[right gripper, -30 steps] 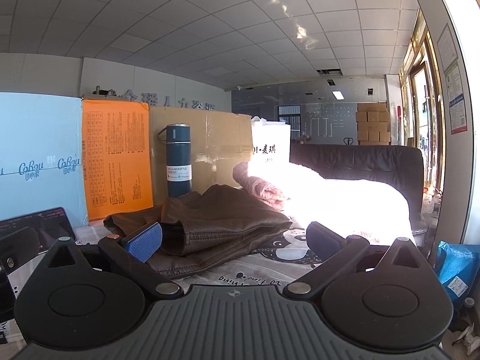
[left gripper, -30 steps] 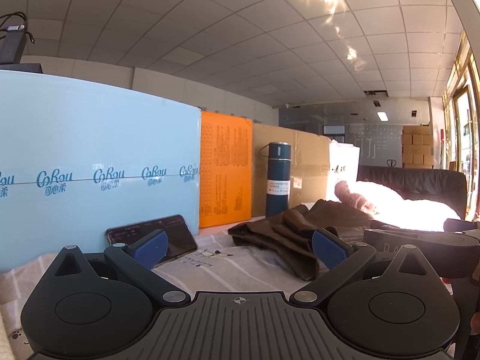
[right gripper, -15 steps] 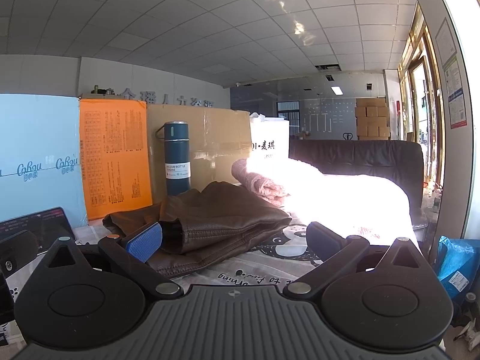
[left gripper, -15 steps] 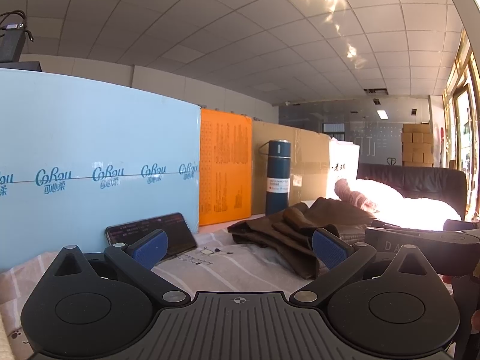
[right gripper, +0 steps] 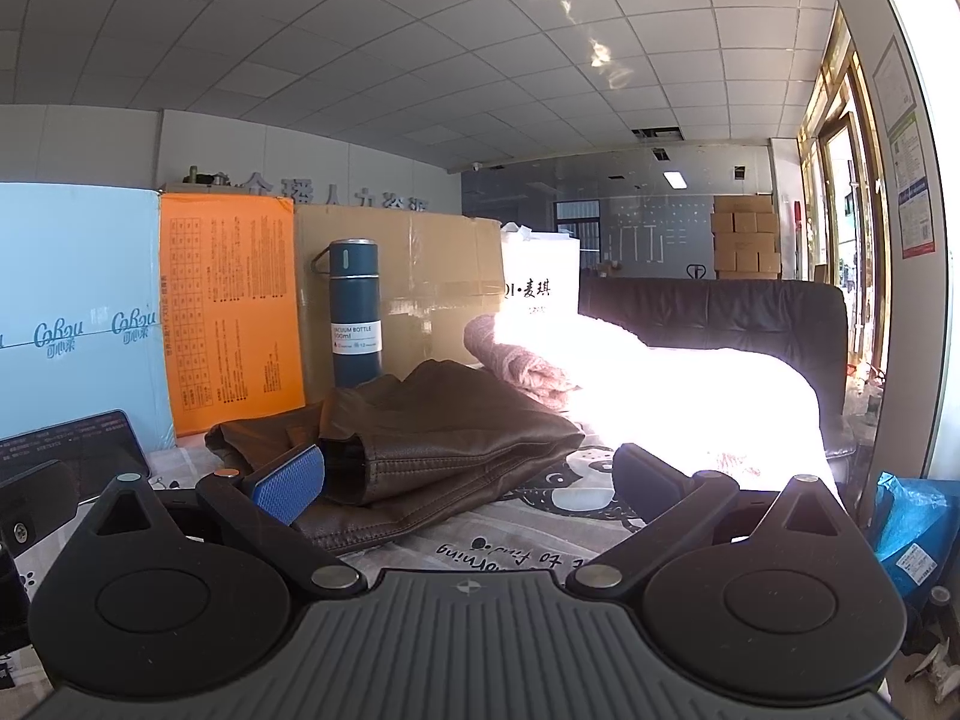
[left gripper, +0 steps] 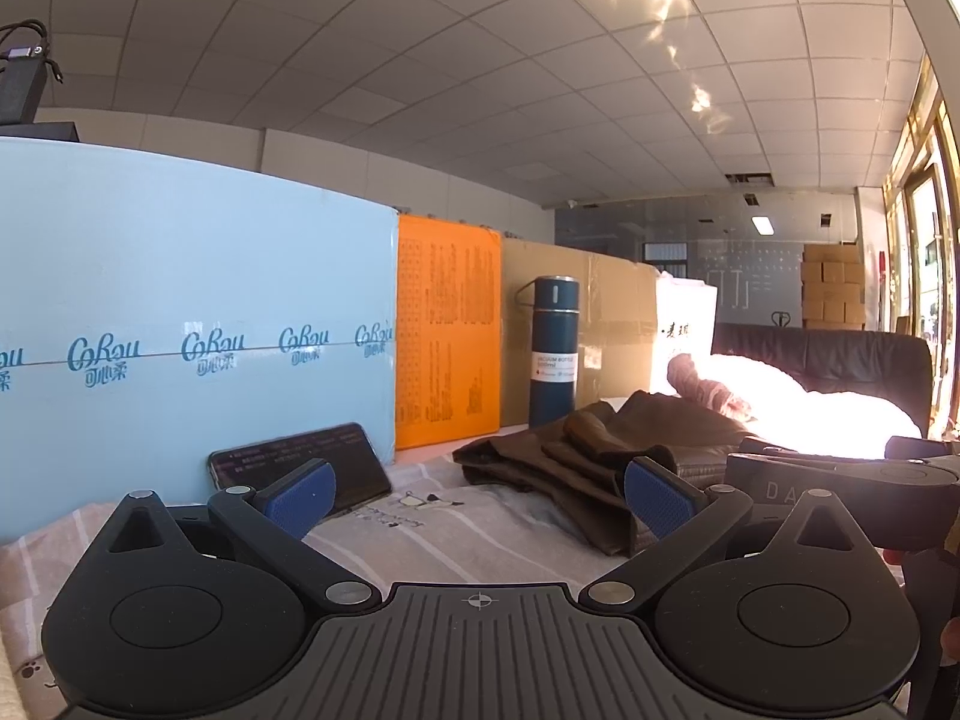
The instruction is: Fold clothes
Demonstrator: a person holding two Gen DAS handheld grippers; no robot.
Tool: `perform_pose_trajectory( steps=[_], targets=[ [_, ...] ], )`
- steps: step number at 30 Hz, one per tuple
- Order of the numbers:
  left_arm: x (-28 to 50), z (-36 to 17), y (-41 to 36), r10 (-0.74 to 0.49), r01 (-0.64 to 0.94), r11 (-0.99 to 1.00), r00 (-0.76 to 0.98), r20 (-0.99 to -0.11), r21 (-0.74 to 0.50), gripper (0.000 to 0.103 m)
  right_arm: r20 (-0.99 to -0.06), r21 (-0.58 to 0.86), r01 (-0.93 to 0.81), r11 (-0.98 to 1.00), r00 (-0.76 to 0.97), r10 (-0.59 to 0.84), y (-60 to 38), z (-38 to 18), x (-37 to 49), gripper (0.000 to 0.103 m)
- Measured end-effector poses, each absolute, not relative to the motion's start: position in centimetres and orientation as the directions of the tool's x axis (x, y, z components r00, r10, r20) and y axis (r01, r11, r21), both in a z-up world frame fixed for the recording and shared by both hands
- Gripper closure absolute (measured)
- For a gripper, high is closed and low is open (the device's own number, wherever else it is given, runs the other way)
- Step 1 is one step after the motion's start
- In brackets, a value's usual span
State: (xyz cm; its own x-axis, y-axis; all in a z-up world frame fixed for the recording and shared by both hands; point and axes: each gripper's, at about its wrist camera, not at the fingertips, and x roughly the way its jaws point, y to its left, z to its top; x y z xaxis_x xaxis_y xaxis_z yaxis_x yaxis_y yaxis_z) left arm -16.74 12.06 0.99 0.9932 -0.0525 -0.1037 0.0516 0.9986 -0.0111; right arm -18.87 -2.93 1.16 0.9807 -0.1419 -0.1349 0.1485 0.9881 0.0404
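Observation:
A brown garment (right gripper: 432,444) lies loosely folded on the patterned table cloth (right gripper: 528,534), ahead of both grippers; it also shows in the left wrist view (left gripper: 588,450). My left gripper (left gripper: 477,498) is open and empty, low over the cloth, short of the garment's left end. My right gripper (right gripper: 468,480) is open and empty, just in front of the garment's near edge. A pink knit garment (right gripper: 516,360) lies behind it beside a bright white pile (right gripper: 690,390).
A dark blue vacuum bottle (right gripper: 355,312) stands behind the brown garment. A phone (left gripper: 300,468) leans on a light blue box (left gripper: 180,330). An orange board (left gripper: 450,336) and cardboard (right gripper: 420,288) form a back wall. A dark sofa (right gripper: 720,312) is at right.
Both grippers have risen or tilted very slightly; the scene sits a touch lower in view. Nothing was grasped or released.

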Motion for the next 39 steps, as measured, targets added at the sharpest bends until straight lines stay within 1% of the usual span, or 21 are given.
perform_pose_trajectory(
  steps=[16,28,39],
  targets=[
    [-15.93,0.84,11.79,-0.051,0.052,0.999,0.987,-0.153,0.003,0.000,-0.159,0.036,0.210,0.977,0.966,-0.202,-3.08,0.98,-18.53,0.000],
    [-16.28,0.97,11.59,-0.048,0.050,0.999,0.990,-0.135,0.014,0.000,-0.136,0.014,0.243,0.970,0.961,-0.239,-2.79,0.92,-18.90,0.000],
    [-16.37,1.03,11.34,-0.049,0.054,0.998,0.990,-0.132,0.034,0.000,-0.156,0.007,0.253,0.968,0.956,-0.249,-2.81,0.84,-18.59,0.000]
  ],
)
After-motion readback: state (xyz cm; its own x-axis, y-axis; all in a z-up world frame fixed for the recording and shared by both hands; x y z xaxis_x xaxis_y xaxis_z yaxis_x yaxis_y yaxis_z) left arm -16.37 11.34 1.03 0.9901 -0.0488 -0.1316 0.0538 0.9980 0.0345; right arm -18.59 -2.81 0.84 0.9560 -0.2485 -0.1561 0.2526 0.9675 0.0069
